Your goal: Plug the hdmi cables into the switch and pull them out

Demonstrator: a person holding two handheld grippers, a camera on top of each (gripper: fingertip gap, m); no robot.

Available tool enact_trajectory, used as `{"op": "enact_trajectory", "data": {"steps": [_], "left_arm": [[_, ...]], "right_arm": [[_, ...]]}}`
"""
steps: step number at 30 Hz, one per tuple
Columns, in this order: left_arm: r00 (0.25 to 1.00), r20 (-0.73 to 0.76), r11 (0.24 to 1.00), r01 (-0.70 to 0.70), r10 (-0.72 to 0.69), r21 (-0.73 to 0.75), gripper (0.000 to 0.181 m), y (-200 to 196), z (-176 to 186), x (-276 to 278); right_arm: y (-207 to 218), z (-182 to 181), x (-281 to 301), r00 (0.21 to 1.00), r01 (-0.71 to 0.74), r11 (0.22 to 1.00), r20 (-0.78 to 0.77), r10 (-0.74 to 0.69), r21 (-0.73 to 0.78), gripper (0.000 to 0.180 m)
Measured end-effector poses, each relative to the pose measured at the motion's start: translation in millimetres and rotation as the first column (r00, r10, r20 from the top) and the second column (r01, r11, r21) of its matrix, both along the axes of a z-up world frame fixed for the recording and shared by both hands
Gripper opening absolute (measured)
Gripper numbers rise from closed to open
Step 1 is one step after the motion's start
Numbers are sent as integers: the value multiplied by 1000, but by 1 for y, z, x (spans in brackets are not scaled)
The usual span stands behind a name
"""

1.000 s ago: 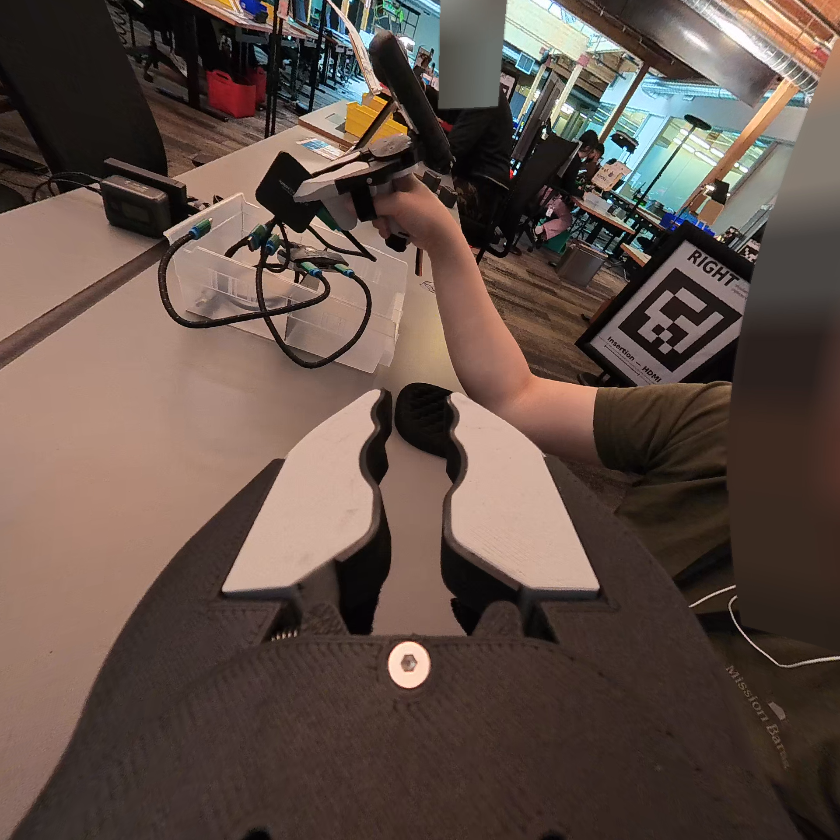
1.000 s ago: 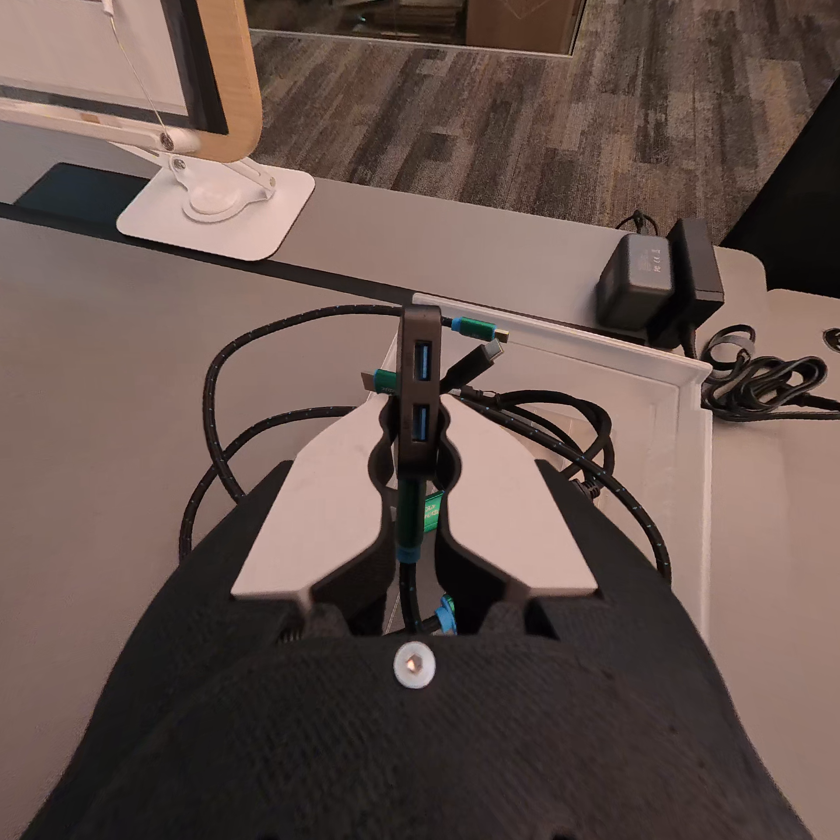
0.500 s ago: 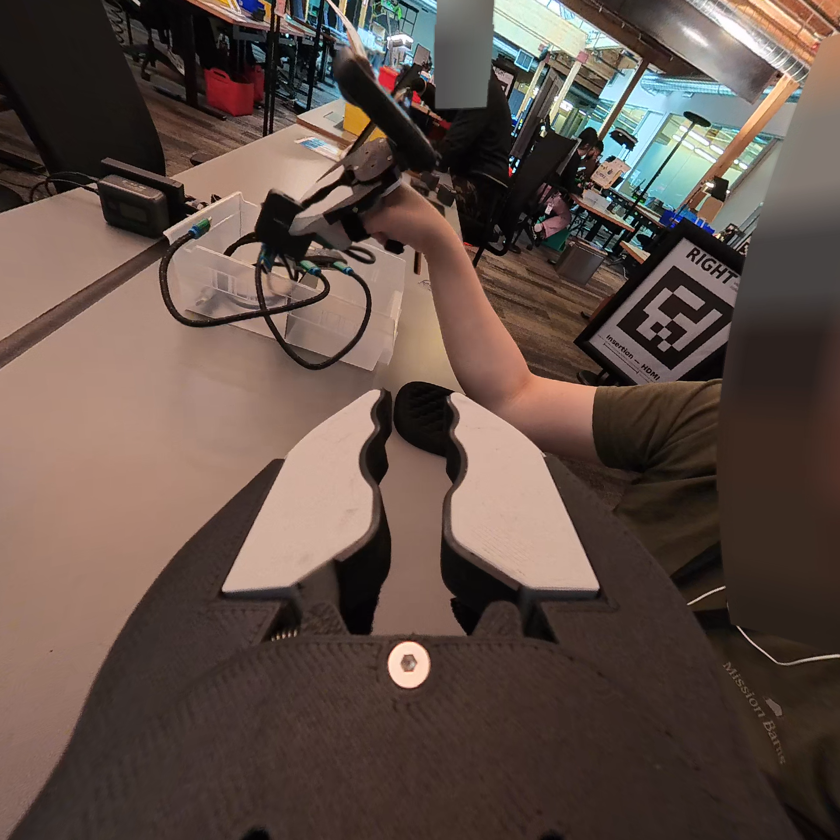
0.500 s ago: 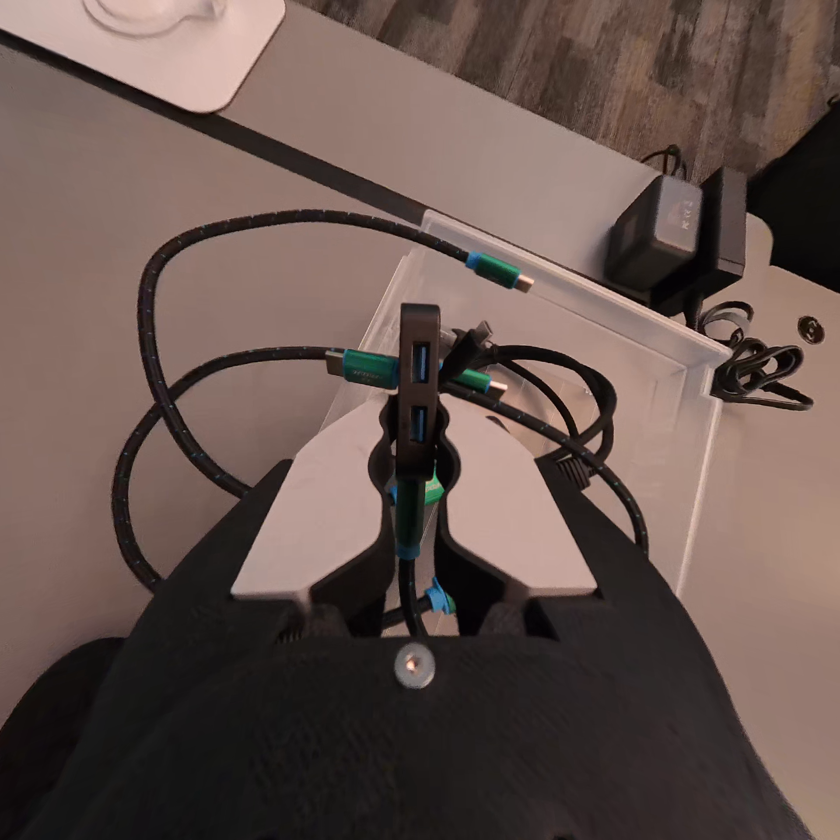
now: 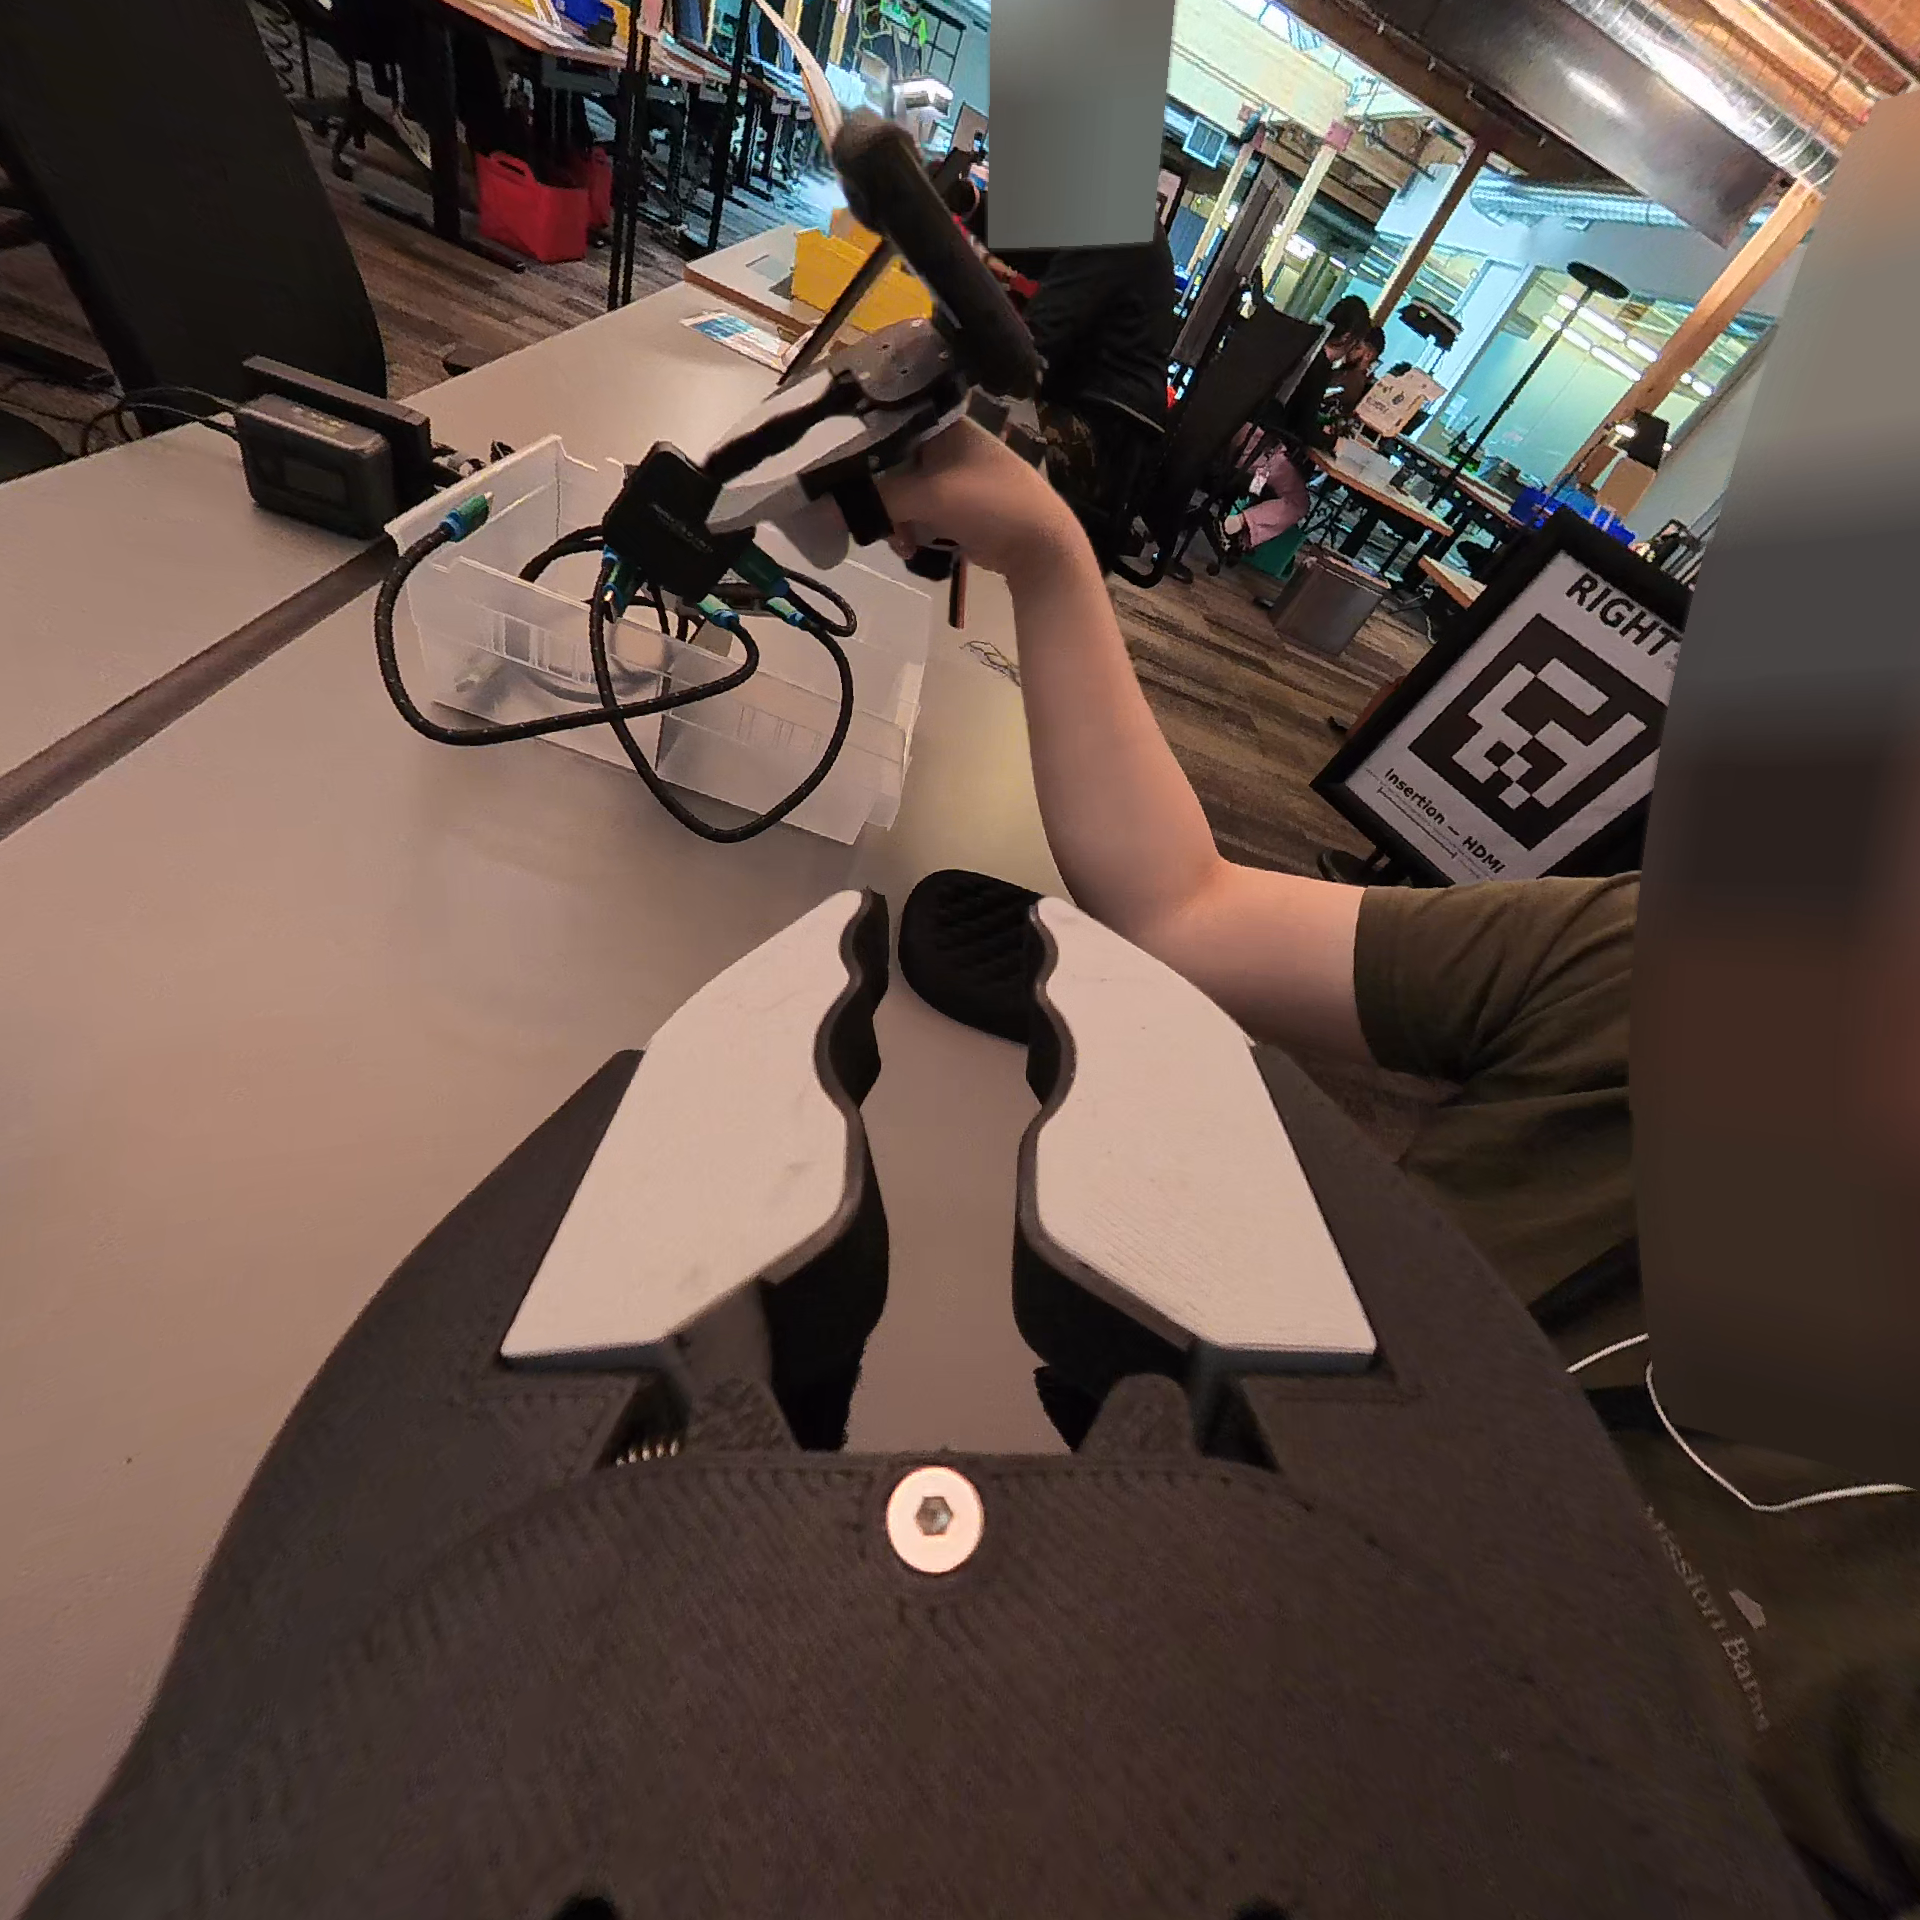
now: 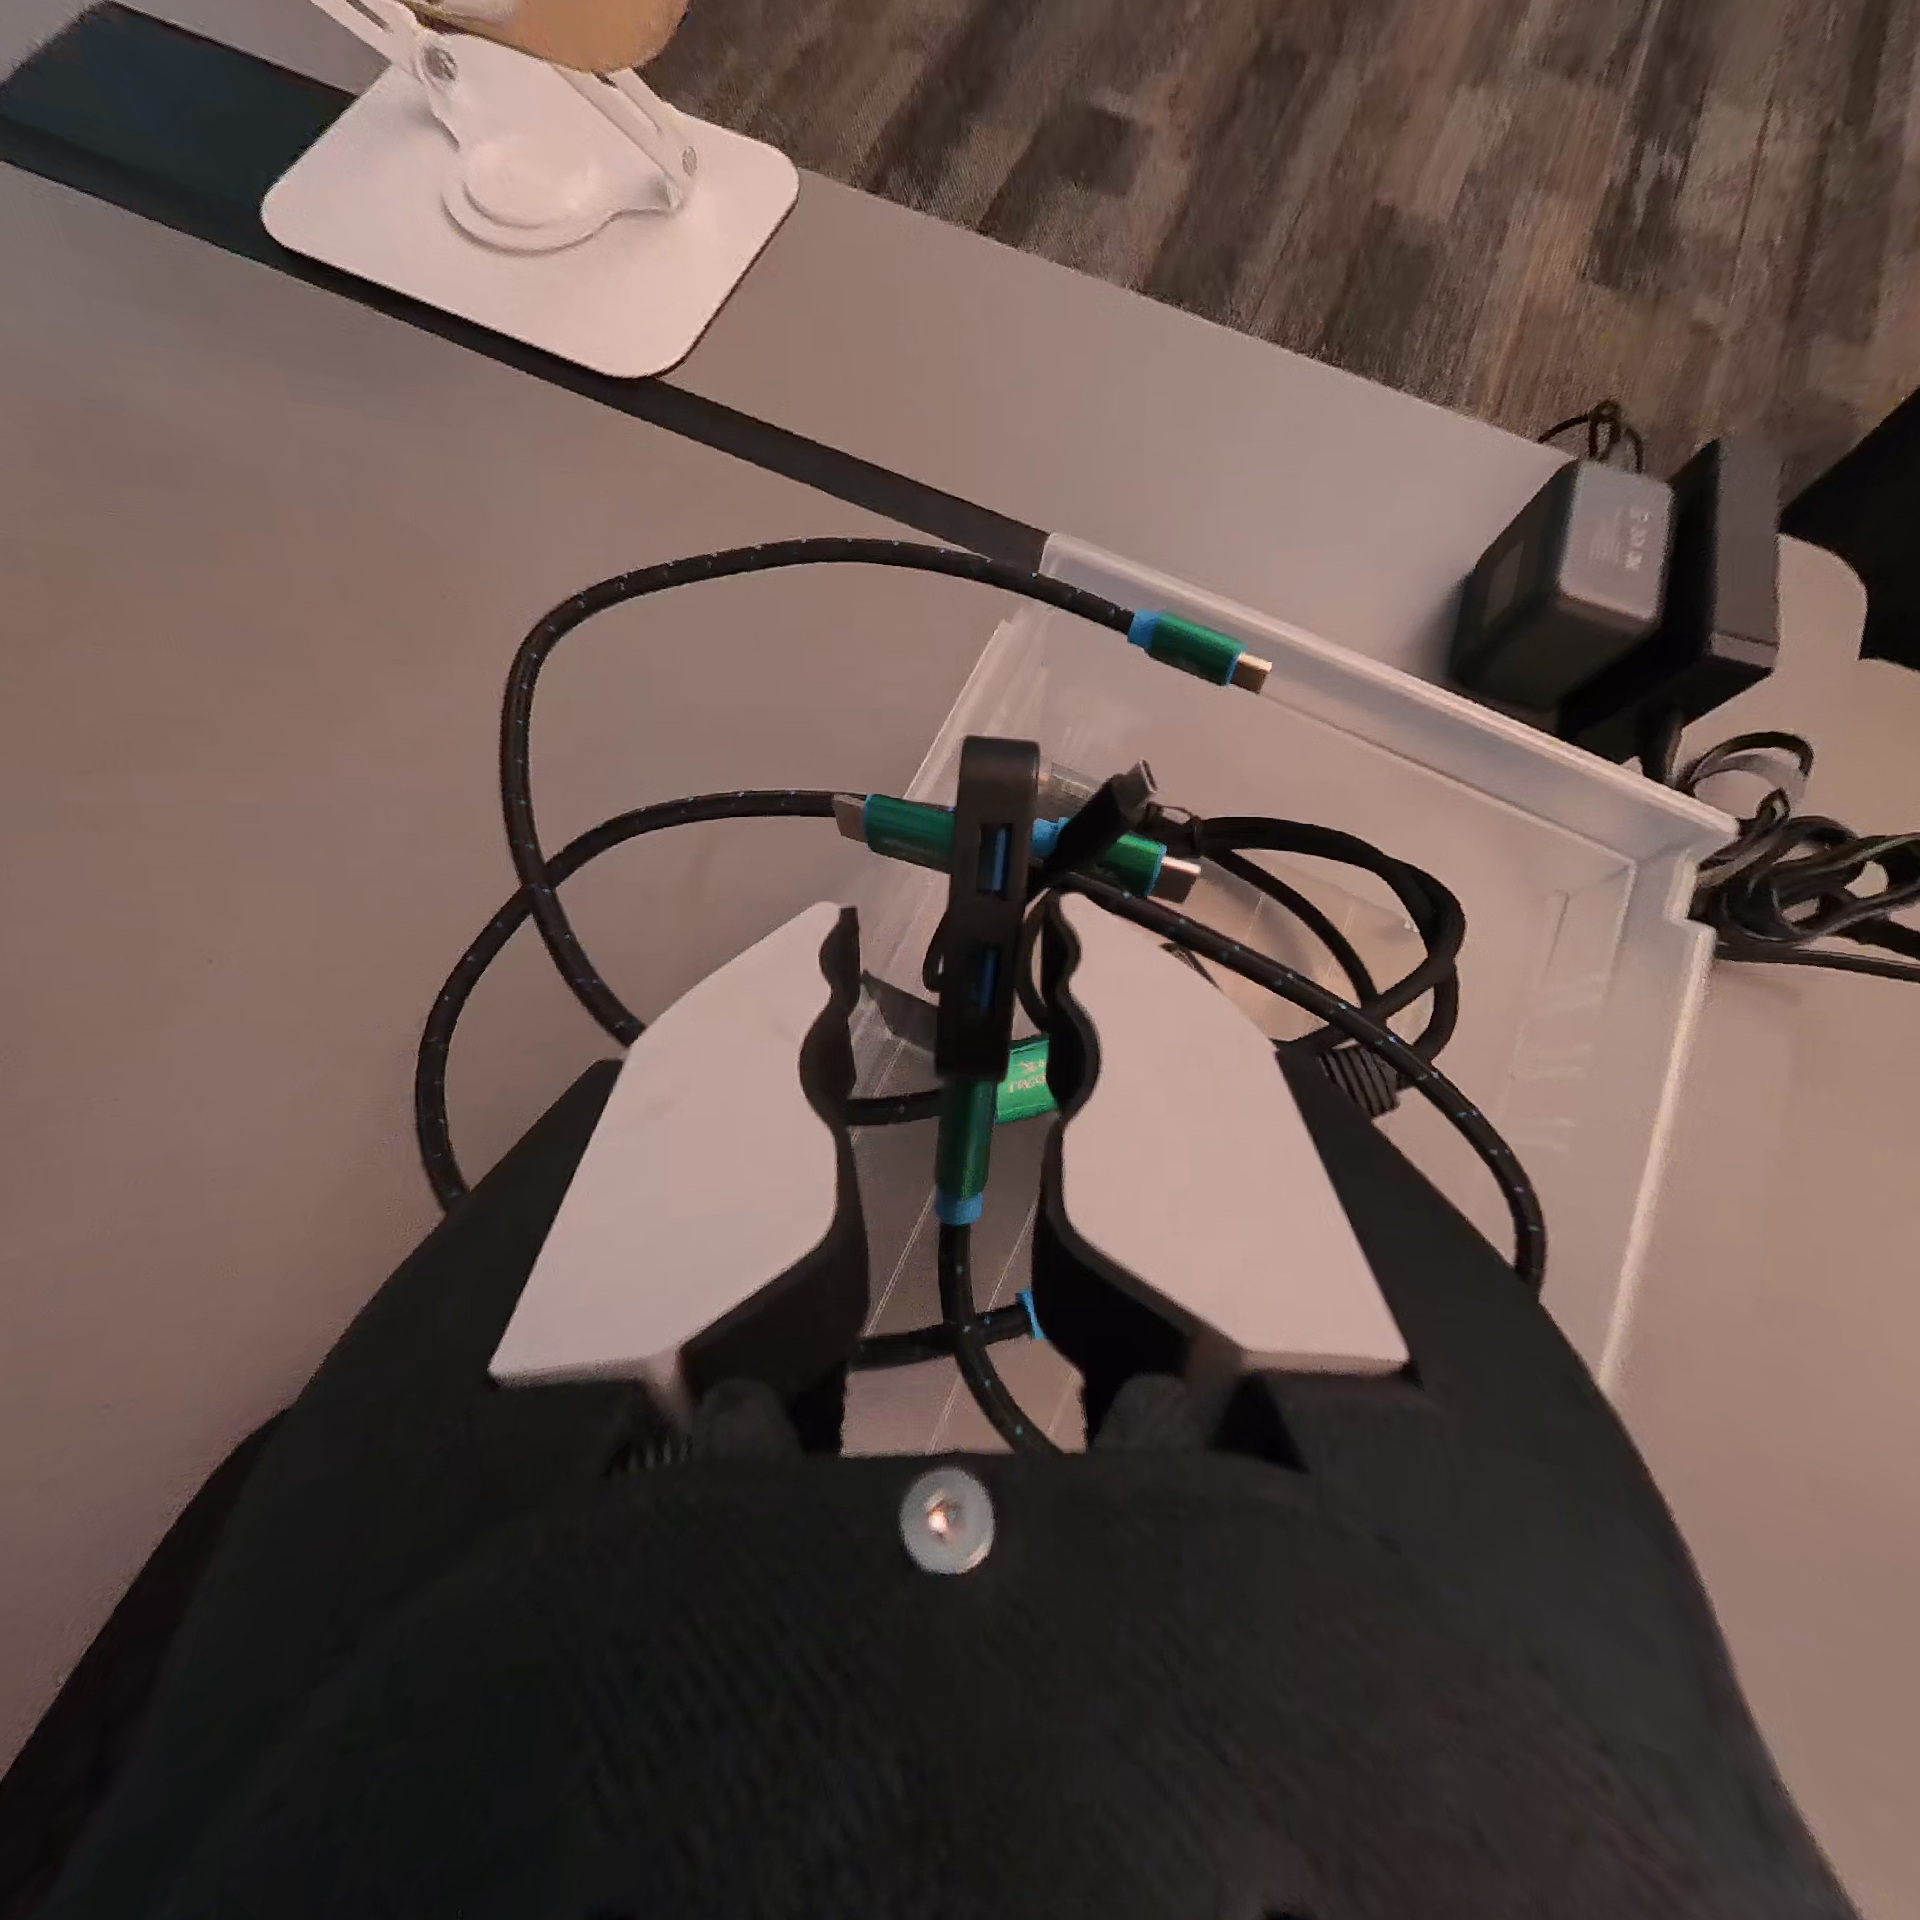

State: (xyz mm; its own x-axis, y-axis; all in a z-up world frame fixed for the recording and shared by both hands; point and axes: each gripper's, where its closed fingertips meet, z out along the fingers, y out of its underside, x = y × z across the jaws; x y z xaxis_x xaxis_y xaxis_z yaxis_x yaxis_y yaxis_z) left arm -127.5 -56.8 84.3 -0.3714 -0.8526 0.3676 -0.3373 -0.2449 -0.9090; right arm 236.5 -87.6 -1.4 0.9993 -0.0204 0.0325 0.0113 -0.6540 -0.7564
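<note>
A grey table (image 5: 260, 987) is shown; wood-plank floor (image 6: 1351, 187), workbenches (image 5: 1382, 488) and bright windows (image 5: 1538, 384) are seen behind.

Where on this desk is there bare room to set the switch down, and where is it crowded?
Free: the grey desk between the left tool and the clear bin, and the stretch left of the cable loops. Crowded: the bin, full of cables, under the switch in the open right tool; adapters behind it.

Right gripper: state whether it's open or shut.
Open. The right gripper shows a clear gap between its left finger and the black switch; the switch leans toward the right finger.
</note>
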Motion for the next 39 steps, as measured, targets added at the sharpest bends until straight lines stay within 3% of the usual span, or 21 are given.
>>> {"op": "enact_trajectory", "data": {"steps": [4,6,8,10,13,16,20,23,25,28,30,39], "left_arm": [[1000,10,1000,-27,27,8,25,7,6,-9],[997,23,997,-75,74,14,26,17,13,-18],[980,42,980,-197,196,17,31,40,22,-30],[916,60,917,-399,398,14,44,77,30,-50],[718,82,714,-696,691,73,59,140,35,-102],[466,124,459,-885,876,84,71,189,39,-172],[116,79,110,-990,990,83,78,233,22,-268],[-60,-48,-47,-970,997,237,82,244,-12,-320],[-108,-158,-57,-953,982,297,76,244,-36,-336],[-98,-355,26,-944,929,330,71,238,-78,-340],[-102,-471,83,-931,876,356,72,233,-104,-343],[-147,-734,229,-894,663,386,65,213,-176,-362]], "right_arm": [[-21,20,9,998,43,998,48,-46,53,39],[-43,28,35,983,163,983,75,-170,84,40],[-72,27,75,933,335,937,99,-345,104,41],[-103,6,111,870,484,872,68,-489,69,42],[-128,-48,121,871,478,871,-66,-487,-114,35],[-133,-84,122,843,471,850,-162,-512,-237,26],[-132,-97,127,805,516,801,-146,-574,-304,21],[-134,-98,128,806,527,785,-101,-583,-325,11],[-129,-98,115,818,466,822,-193,-541,-327,6],[-116,-99,90,807,360,878,-366,-463,-315,10],[-105,-98,82,805,332,892,-401,-437,-305,12],[-80,-101,43,922,208,863,-204,-331,-460,8]]}}
